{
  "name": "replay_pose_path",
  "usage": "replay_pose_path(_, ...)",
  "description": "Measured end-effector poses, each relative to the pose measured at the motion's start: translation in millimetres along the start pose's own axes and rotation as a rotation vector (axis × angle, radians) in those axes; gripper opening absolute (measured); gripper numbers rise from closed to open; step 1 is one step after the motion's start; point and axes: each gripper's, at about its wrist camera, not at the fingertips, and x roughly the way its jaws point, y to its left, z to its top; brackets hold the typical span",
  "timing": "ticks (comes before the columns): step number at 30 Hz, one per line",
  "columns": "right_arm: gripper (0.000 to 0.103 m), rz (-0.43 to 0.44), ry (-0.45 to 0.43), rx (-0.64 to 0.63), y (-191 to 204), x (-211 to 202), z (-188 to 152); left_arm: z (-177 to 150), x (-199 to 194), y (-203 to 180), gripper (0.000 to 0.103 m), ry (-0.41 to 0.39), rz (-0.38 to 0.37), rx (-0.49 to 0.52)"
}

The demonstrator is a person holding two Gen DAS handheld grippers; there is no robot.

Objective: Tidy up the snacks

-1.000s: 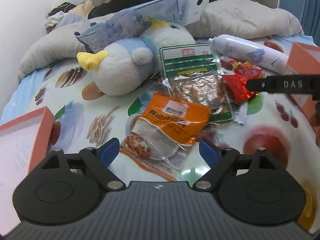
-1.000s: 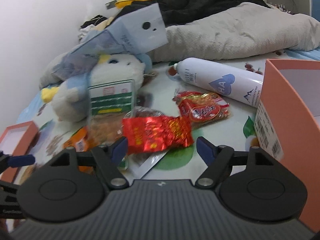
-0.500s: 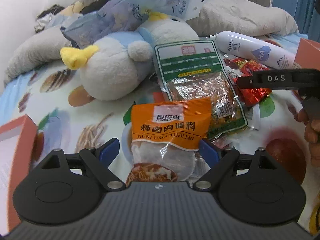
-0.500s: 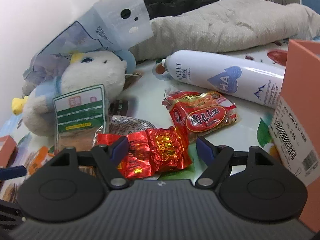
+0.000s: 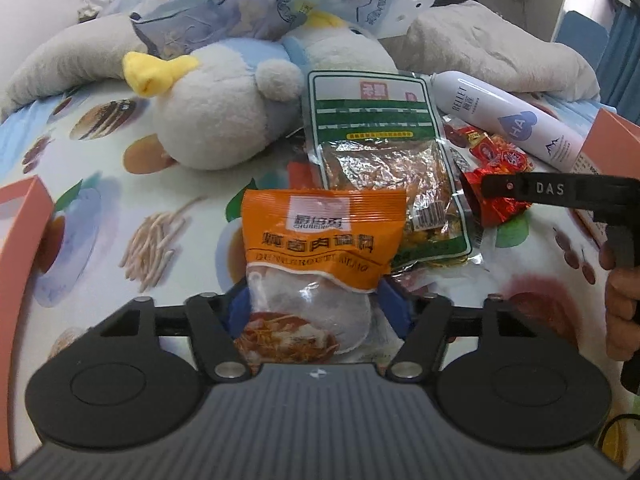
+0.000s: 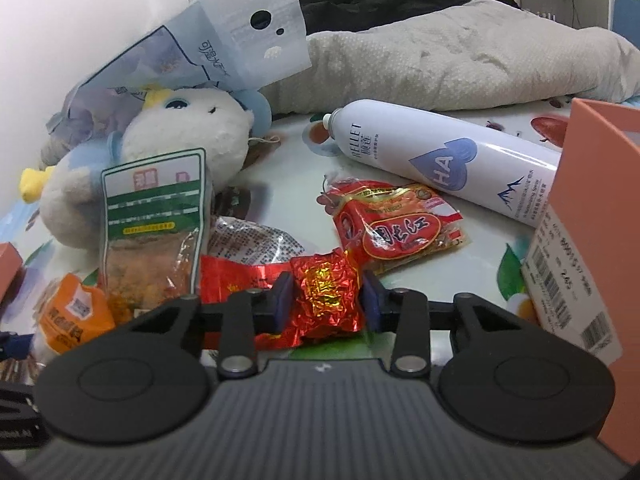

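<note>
While the left gripper (image 5: 314, 308) closes on the soft orange plastic seasoning pouch (image 5: 320, 240) and the right gripper (image 6: 325, 300) closes on the crinkled red foil snack packet (image 6: 326, 298), either slippery film may slide out

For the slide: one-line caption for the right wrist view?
Right claw closing on a red foil packet, beside a red snack pack and white spray can.

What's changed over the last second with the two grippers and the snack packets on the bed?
Both grippers came down and forward. The left gripper is closing around the orange packet, the right gripper around the red foil packet. The plush toy, white bottle and green packet stayed put.
</note>
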Motion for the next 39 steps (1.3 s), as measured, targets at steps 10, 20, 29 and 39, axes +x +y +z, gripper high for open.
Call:
replay_pose_path(10,0.039,-0.014,-0.005,-0.049,3,-36,-7,-8,-31,-2,0.054,0.004,0.02,-0.054)
replay_pose_path(20,0.039,-0.006,0.009,-0.088,-1,-84,-25,-34,-65,-19,0.046,0.008,0.024,-0.111)
replay_pose_path(29,0.039,0.017,0.036,-0.14,-2,-136,-50,-61,-100,-41,0.045,0.016,0.003,-0.195)
replay_pose_path(39,0.039,0.044,0.042,-0.135,-13,-183,-64,-70,-140,-65,0.045,-0.013,-0.01,-0.246)
